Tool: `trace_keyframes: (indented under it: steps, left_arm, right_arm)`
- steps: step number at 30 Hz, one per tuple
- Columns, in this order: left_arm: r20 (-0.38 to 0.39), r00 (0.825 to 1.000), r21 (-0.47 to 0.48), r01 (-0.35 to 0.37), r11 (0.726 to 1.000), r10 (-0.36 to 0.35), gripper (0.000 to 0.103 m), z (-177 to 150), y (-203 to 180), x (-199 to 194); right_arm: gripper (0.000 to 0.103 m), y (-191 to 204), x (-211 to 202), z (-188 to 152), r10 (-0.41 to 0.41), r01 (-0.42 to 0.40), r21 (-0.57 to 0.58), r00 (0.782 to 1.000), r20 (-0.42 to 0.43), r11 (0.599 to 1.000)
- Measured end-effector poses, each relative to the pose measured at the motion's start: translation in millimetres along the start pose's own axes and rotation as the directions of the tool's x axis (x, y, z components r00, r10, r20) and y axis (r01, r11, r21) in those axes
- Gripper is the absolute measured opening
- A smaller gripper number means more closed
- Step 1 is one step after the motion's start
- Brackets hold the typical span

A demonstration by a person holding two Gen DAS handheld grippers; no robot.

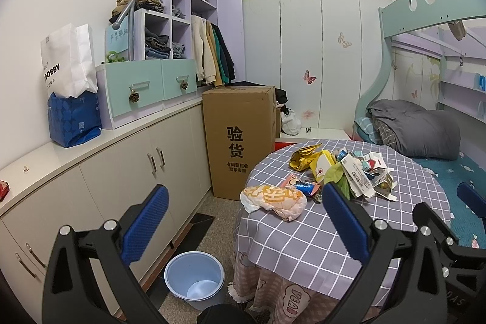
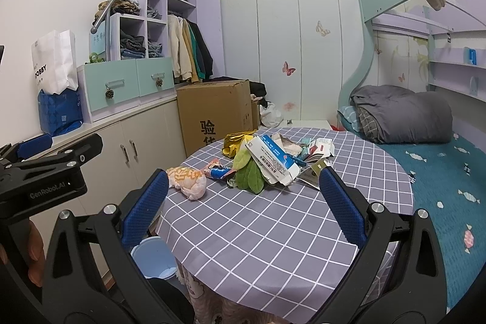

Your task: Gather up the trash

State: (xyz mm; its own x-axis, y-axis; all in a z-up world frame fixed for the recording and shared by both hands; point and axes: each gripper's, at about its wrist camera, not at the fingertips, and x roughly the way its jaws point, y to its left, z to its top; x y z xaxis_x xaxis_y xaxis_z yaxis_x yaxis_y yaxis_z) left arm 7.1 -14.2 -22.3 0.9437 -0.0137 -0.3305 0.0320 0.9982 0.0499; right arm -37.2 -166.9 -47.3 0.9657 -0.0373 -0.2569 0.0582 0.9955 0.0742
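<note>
A pile of trash point(image 1: 349, 169) lies on the far side of the round table point(image 1: 303, 242) with the grey checked cloth: a crumpled orange-and-white plastic bag point(image 1: 273, 199), a yellow foil wrapper point(image 1: 303, 157), torn cartons and green leaves. From the right wrist view the same bag point(image 2: 186, 179) and a torn white-and-blue carton point(image 2: 273, 163) show. A light blue bin point(image 1: 194, 275) stands on the floor left of the table. My left gripper point(image 1: 243, 220) is open, held short of the bag. My right gripper point(image 2: 243, 196) is open above the bare cloth, nothing between its fingers.
A tall cardboard box point(image 1: 240, 138) stands behind the table beside beige cabinets point(image 1: 121, 172). A bunk bed point(image 1: 425, 135) with a grey duvet lies to the right. The left gripper's body point(image 2: 39, 172) and a hand appear at the left of the right wrist view.
</note>
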Motion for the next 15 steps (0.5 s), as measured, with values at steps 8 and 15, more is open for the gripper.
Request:
trace_keyframes:
  steps: [8, 15]
  left_arm:
    - [-0.03, 1.0, 0.003, 0.0, 1.0, 0.0, 0.099, -2, 0, 8]
    - [-0.101, 0.994, 0.013, 0.04, 0.999, -0.038, 0.099, -6, -5, 30]
  right_arm:
    - [0.097, -11, 3, -1, 0.002, -0.001, 0.037, 1.0, -0.013, 0.999]
    - [0.097, -19, 16, 0, -0.014, 0.016, 0.051, 0.999, -0.037, 0.999]
